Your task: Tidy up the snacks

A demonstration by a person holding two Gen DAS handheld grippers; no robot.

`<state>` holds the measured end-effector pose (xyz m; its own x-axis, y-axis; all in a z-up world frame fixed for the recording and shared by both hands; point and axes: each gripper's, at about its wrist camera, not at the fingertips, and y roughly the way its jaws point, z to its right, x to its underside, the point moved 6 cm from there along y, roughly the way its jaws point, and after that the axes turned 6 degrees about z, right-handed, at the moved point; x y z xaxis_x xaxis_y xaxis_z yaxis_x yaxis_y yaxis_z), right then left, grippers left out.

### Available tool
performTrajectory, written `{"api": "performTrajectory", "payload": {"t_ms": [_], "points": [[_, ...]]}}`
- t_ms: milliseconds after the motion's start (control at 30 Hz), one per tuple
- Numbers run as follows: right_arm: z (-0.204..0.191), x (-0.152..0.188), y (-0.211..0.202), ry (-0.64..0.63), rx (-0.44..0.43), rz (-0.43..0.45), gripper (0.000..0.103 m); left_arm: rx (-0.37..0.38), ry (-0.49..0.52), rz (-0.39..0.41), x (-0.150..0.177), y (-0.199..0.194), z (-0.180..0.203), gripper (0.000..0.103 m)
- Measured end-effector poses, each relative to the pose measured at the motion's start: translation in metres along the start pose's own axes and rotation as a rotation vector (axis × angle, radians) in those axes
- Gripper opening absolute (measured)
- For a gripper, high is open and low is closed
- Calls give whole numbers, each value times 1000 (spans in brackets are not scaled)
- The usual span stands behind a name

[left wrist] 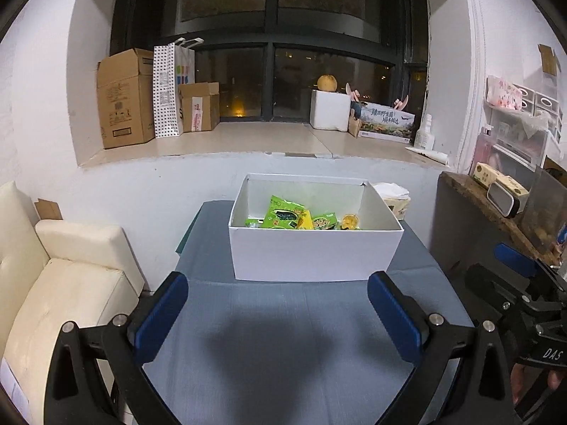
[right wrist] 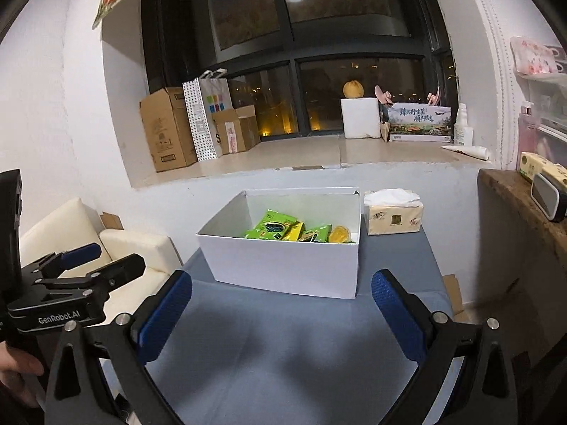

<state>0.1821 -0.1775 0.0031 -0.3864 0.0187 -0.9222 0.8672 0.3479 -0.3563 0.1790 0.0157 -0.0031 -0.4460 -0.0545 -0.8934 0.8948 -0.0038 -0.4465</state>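
We held our left gripper (left wrist: 278, 313) and right gripper (right wrist: 281, 313) wide apart, pinching nothing. Past both tips sat the white box (left wrist: 312, 251) on the blue table (left wrist: 283, 336). Green snack packs (left wrist: 283, 214) lay inside it.
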Motion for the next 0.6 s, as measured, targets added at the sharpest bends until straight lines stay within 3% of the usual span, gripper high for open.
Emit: {"api": "performTrajectory", "payload": {"t_ms": [600], "points": [[-5,2,-23,-12,12,7,103,-1,23,10,6,-27,2,103]]}}
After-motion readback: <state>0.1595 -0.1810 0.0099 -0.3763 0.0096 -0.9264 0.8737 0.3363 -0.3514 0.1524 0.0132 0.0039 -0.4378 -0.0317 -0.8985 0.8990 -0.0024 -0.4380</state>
